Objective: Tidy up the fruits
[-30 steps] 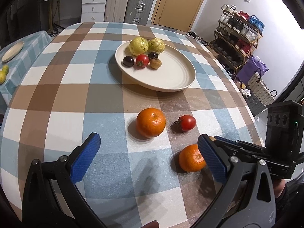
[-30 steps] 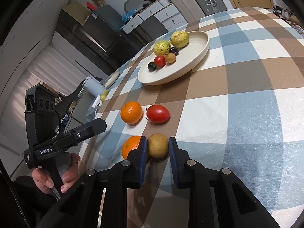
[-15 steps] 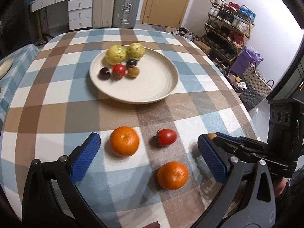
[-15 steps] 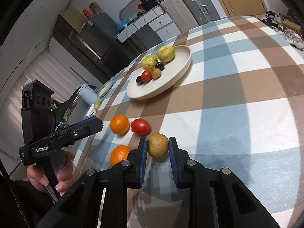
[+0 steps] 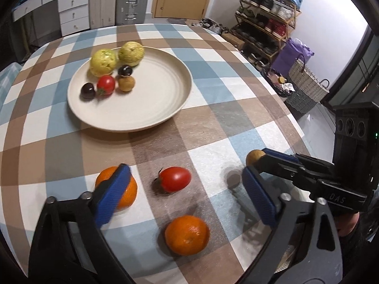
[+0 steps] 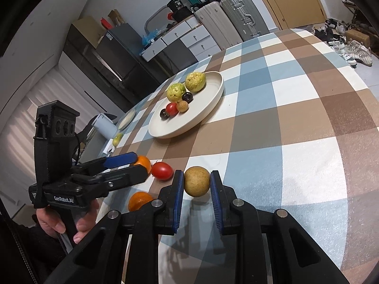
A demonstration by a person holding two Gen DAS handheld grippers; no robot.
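My right gripper is shut on a small round brown fruit and holds it above the checked tablecloth; the fruit also shows in the left wrist view. My left gripper is open above a red tomato, with one orange behind its left finger and another orange nearer the front. A cream plate farther back holds two yellow-green fruits, two dark fruits, a red tomato and a small brown fruit.
The round table drops off at the right, where a shoe rack and a woven basket stand on the floor. Suitcases and drawers stand behind the table. A side table holds a small plate.
My right gripper has lifted the brown fruit off the cloth and moved it away from the oranges. My left gripper has shifted right and forward, over the tomato and oranges.
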